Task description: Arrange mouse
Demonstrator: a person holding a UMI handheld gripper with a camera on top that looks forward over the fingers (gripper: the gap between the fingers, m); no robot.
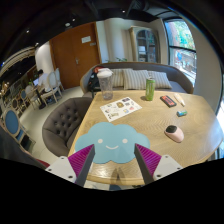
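Note:
A light pinkish mouse (175, 132) lies on the wooden table (195, 122), to the right of and beyond my fingers. A light blue cloud-shaped mouse pad with a smiley face (106, 141) lies on the table's near edge, just ahead of my fingers and between them. My gripper (112, 163) is open and empty above the table's front edge, its magenta pads (82, 159) on either side of the pad's near end.
On the table stand a green can (150, 89), a white paper cup (105, 85), a printed sheet (120, 107), a red-and-black device (168, 101) and a small dark object (182, 113). A grey armchair (62, 122) is left of the table, a sofa (135, 77) beyond it.

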